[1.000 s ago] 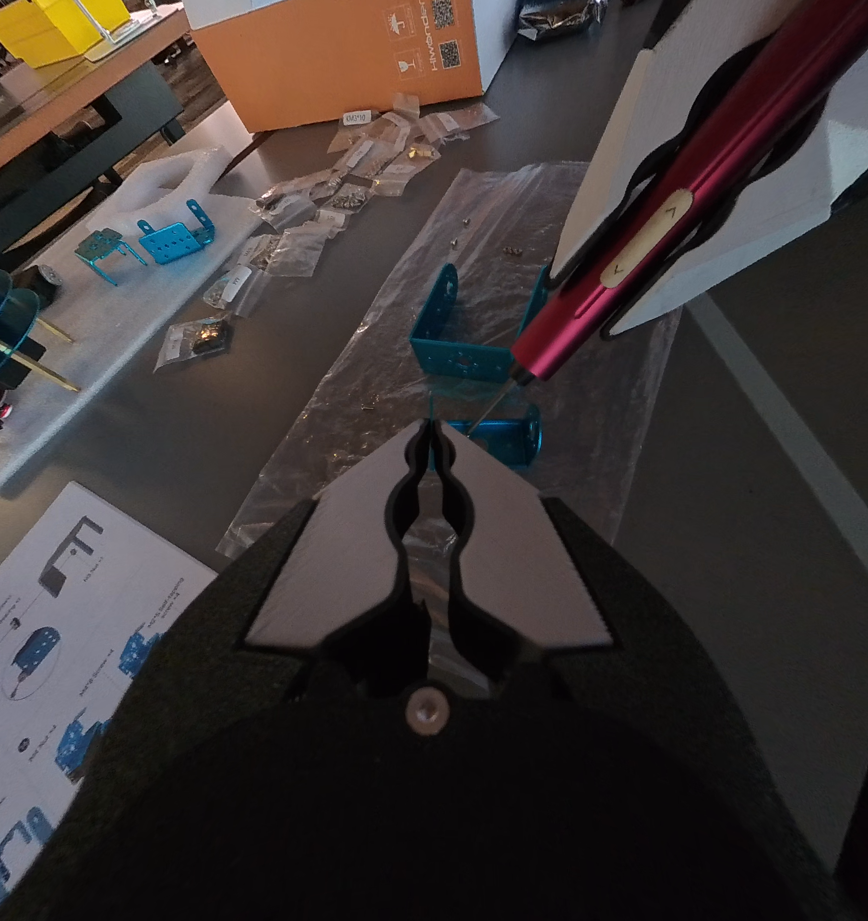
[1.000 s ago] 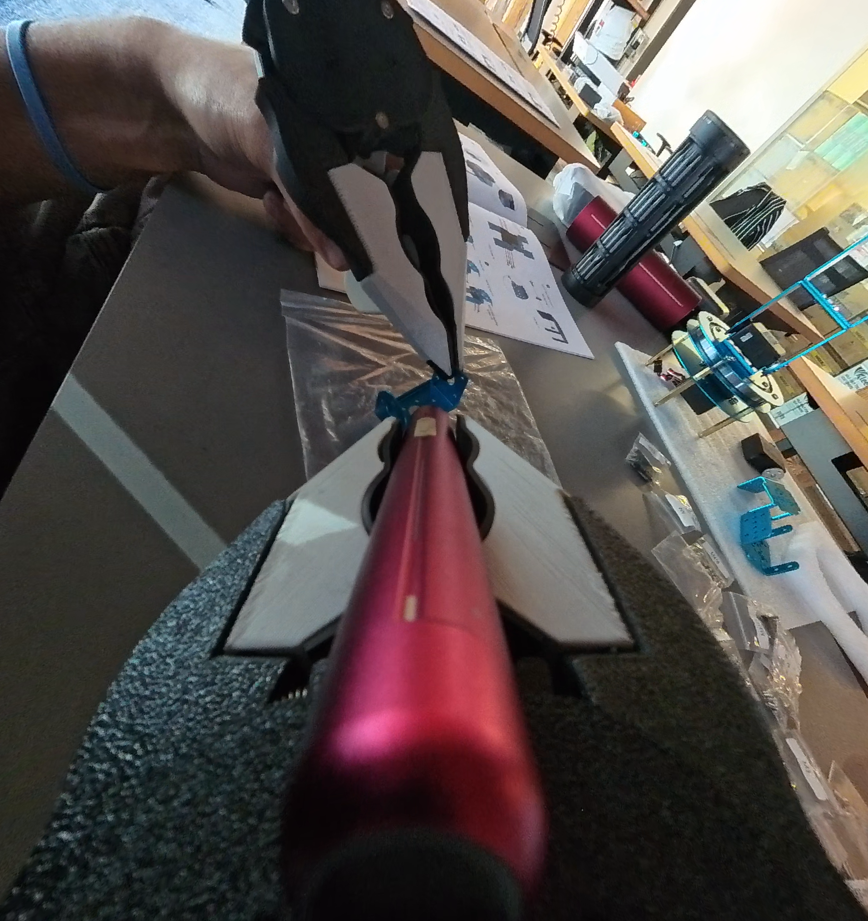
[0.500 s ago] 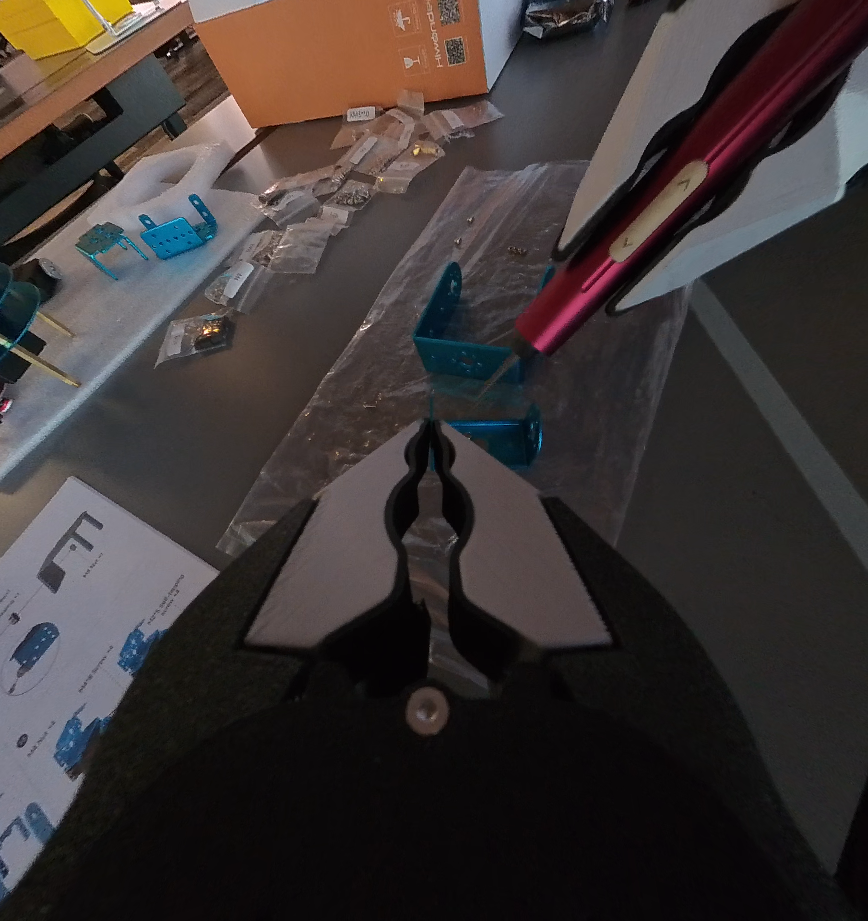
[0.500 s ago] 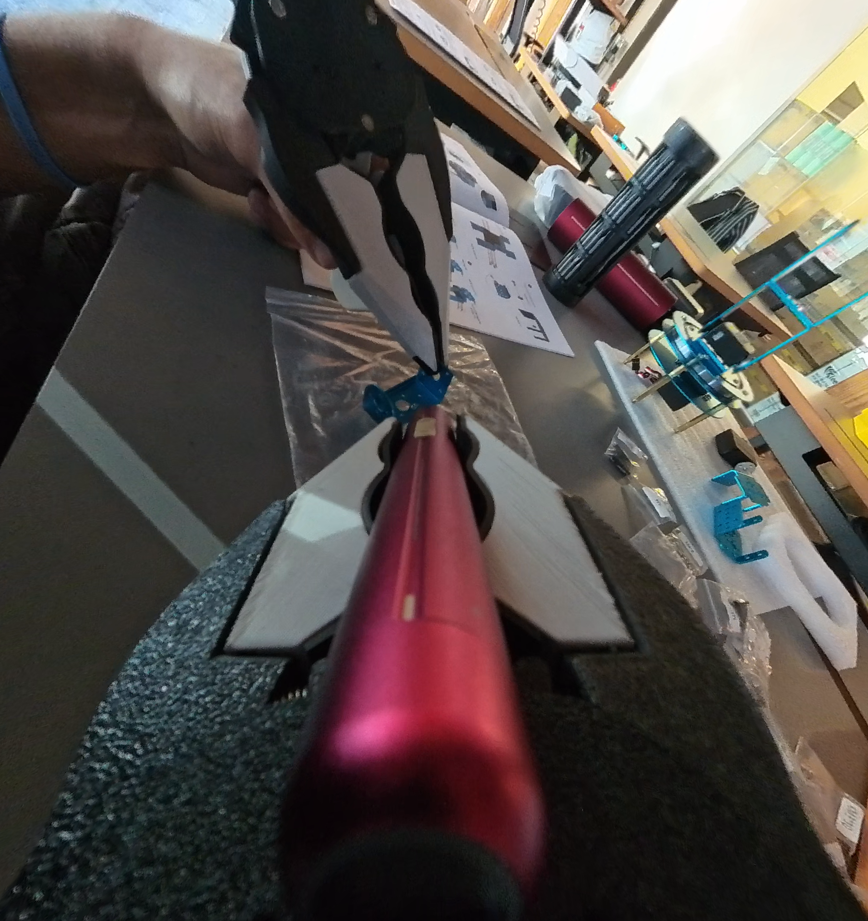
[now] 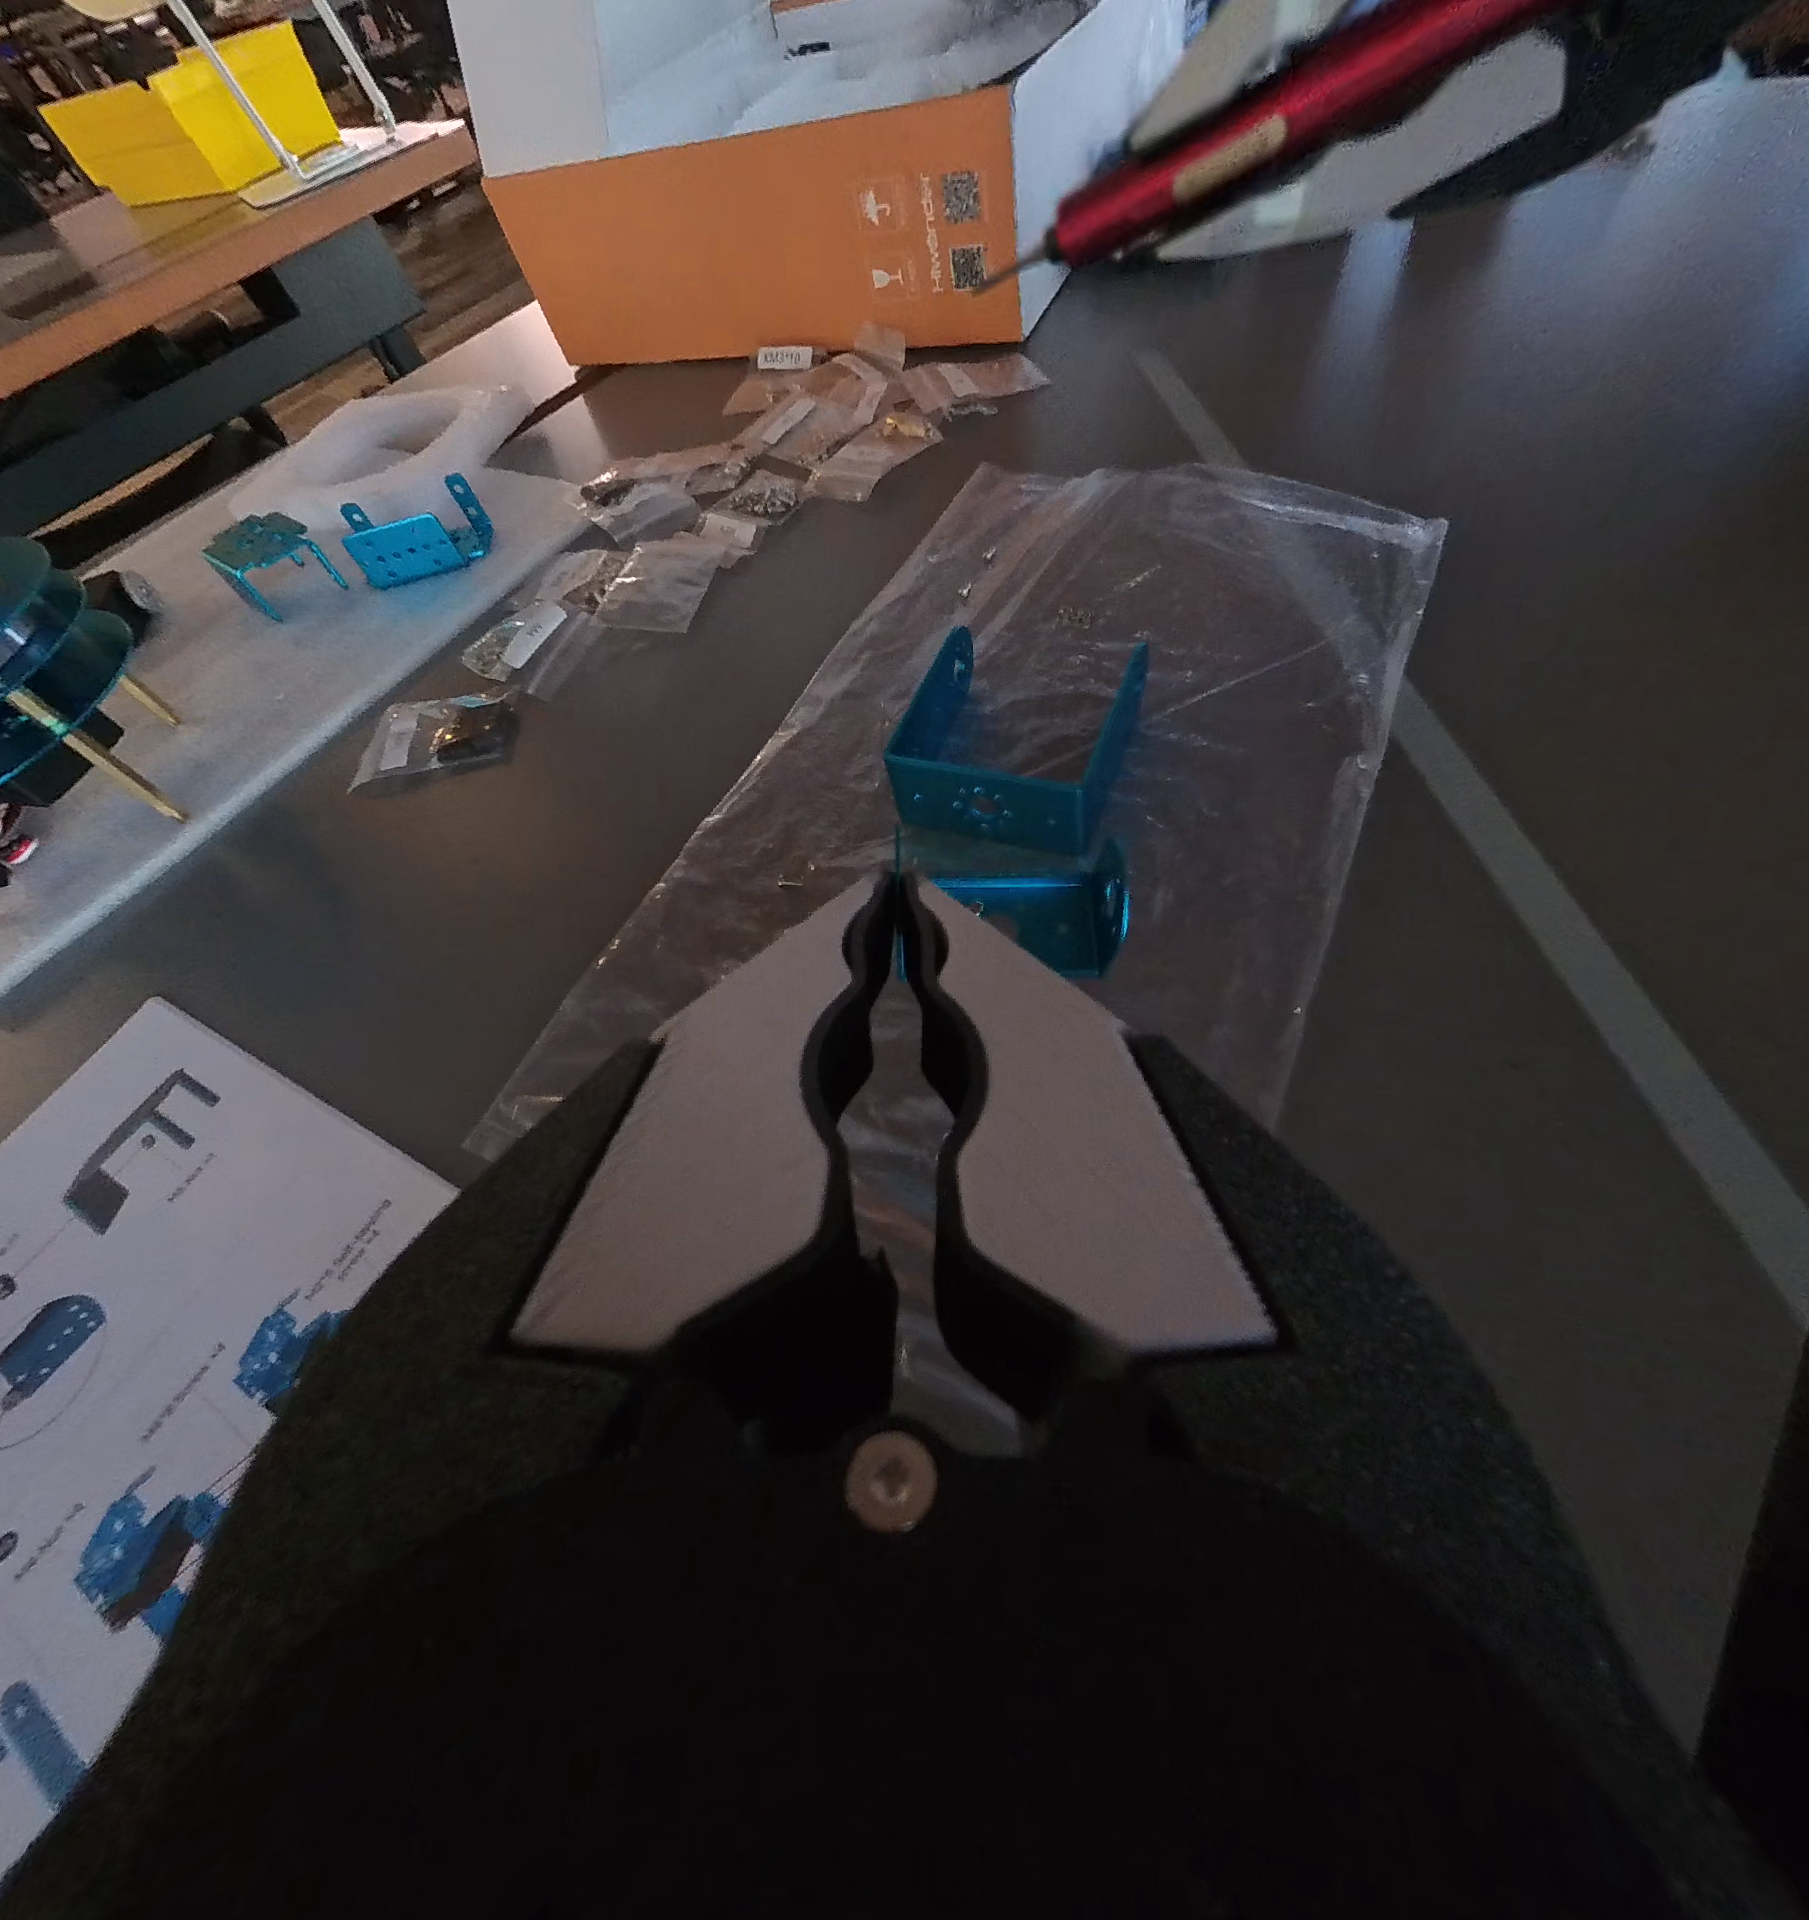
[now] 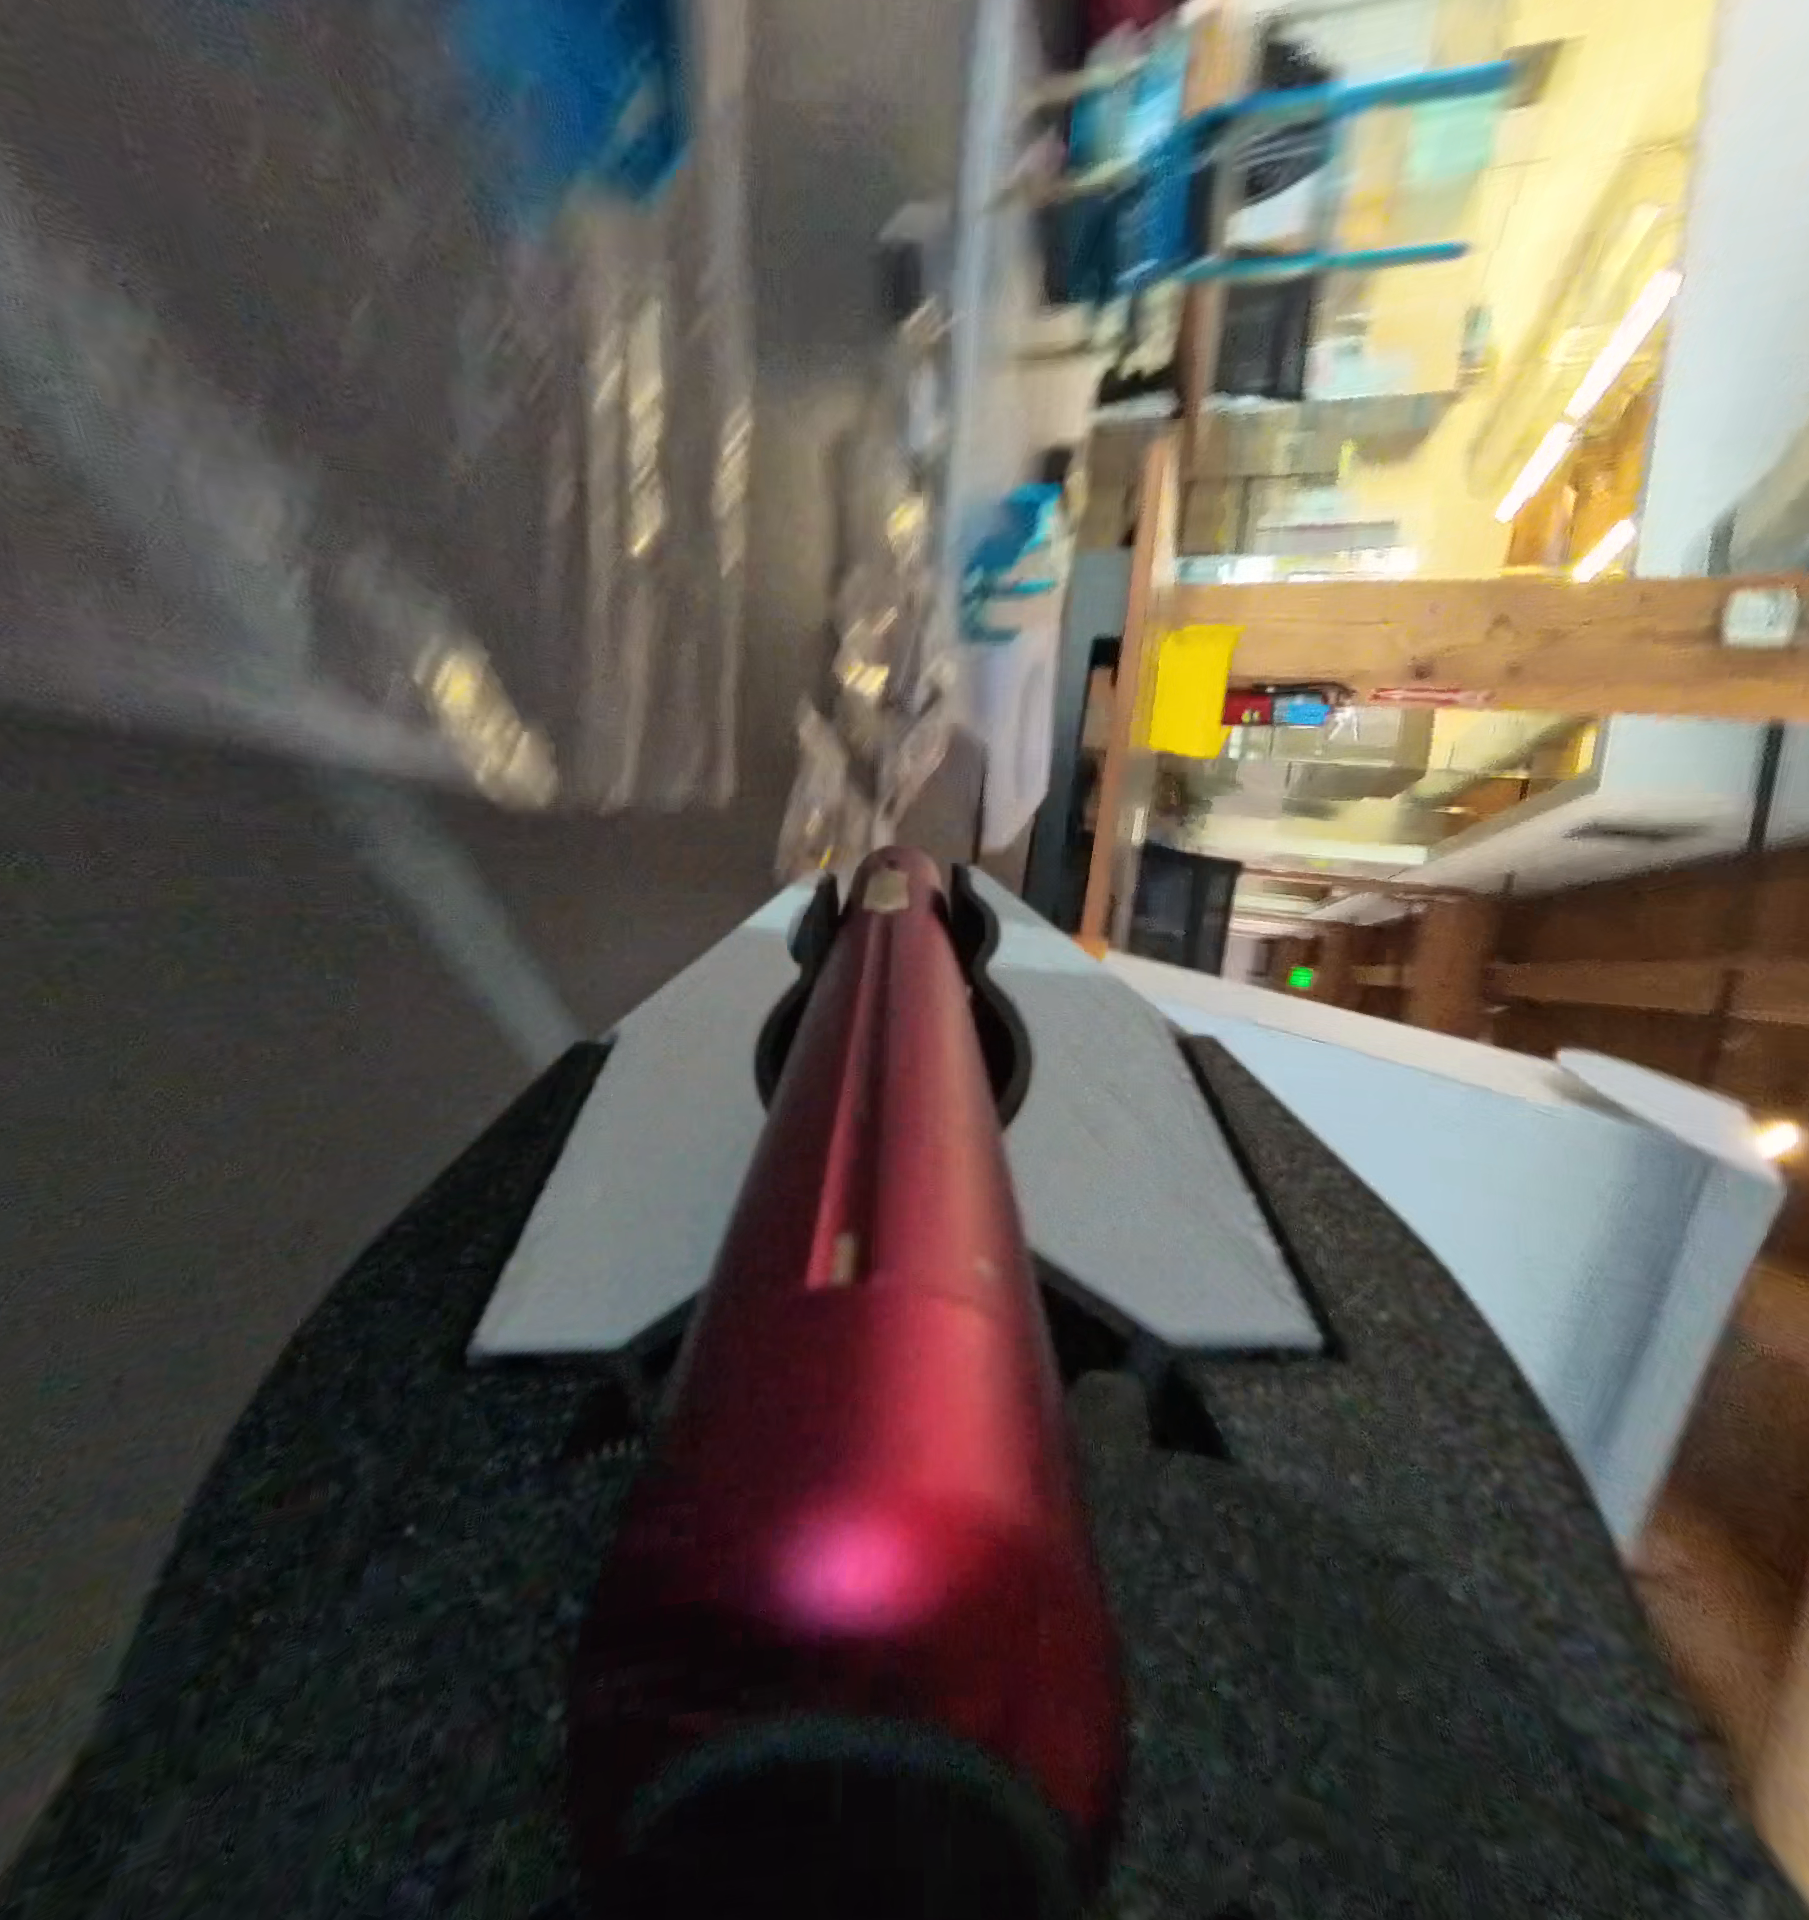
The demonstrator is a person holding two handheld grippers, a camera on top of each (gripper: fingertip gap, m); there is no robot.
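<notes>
On clear plastic bag (image 5: 1170, 665), blue brackets (image 5: 1014, 769), left gripper (image 5: 898, 902) pinching one, right gripper (image 6: 884, 883) clamping red screwdriver (image 6: 879, 1247).

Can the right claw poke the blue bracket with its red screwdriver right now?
Probably not from there. The right claw holds the red screwdriver up by the orange box, well away from the blue bracket on the plastic bag. Nothing sits between them, so the way down looks free.

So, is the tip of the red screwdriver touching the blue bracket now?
No, the red screwdriver tip hangs before the orange box, far from the blue bracket.
</notes>
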